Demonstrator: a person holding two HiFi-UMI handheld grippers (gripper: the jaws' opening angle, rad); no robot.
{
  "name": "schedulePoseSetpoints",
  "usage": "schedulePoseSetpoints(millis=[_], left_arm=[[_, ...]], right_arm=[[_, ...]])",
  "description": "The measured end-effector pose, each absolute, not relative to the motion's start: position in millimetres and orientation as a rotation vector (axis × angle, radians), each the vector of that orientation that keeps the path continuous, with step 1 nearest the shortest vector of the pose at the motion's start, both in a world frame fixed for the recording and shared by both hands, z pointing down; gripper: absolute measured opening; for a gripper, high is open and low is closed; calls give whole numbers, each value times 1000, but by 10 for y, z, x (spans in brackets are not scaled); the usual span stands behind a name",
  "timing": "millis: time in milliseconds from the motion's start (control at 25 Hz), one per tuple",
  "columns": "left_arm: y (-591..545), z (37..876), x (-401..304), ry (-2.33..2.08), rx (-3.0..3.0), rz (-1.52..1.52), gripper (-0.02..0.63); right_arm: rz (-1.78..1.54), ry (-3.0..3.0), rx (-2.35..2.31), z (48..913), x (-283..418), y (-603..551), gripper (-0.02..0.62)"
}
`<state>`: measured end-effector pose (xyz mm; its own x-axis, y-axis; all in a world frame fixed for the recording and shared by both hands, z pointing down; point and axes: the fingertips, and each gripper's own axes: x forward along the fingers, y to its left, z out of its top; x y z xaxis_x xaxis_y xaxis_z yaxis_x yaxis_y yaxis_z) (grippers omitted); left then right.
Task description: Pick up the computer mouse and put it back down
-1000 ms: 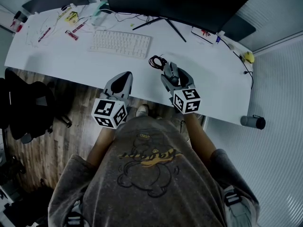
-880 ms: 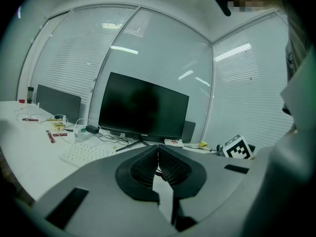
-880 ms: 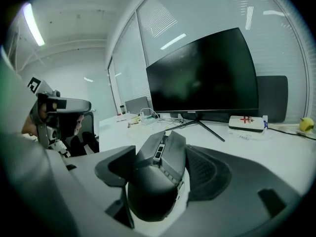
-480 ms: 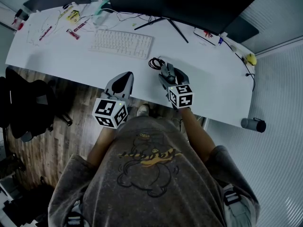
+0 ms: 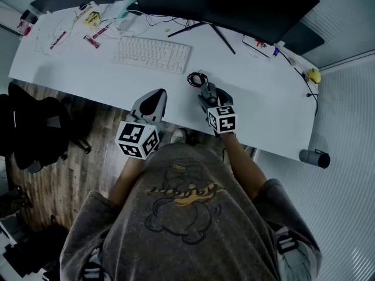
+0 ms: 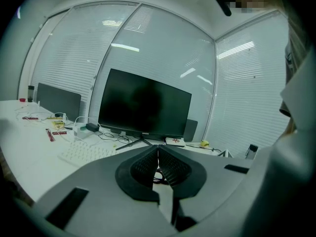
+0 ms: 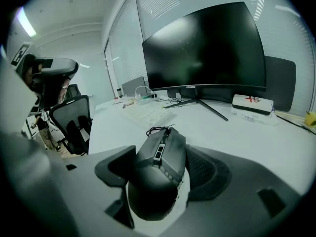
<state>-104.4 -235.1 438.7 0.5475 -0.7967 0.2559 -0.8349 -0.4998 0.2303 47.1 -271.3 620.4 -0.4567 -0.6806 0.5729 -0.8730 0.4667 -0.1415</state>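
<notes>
While the right tongs (image 5: 209, 92) clamp the mouse (image 7: 157, 174) by its two flanks, with their jaws standing fairly wide around its body, the mouse sits low over the counter (image 5: 88, 69), near the front edge and just short of its coiled cable (image 5: 195, 78). Neither the head view nor the right gripper view shows whether its underside touches the surface. Its nose points away toward the monitor (image 7: 205, 46) and its rounded rear faces the camera. The left tongs (image 6: 158, 154) have their jaws pressed together on nothing and hang off the counter's near edge, above the wooden floor (image 5: 70, 157). The mouse looks like a light, rigid plastic shell that will not give under the pads. Its smooth, curved sides could let it tip or slide, so the flanks at mid-body seem the soundest hold. The cable is limp and bunched, and is likely to drag a little rather than resist. The buttons and wheel on top are best left untouched.
</notes>
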Motion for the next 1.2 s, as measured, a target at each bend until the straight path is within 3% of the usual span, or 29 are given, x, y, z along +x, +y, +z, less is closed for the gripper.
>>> schedulePoseSetpoints(millis=[640, 1200], left_arm=[[-2382, 4423, -958, -1340, 2451, 188, 18], [-2385, 4446, -859, -1308, 2464, 181, 18]], right_arm=[[654, -2158, 1246, 6665, 555, -2759, 321], [601, -2215, 1268, 6488, 587, -2801, 330]])
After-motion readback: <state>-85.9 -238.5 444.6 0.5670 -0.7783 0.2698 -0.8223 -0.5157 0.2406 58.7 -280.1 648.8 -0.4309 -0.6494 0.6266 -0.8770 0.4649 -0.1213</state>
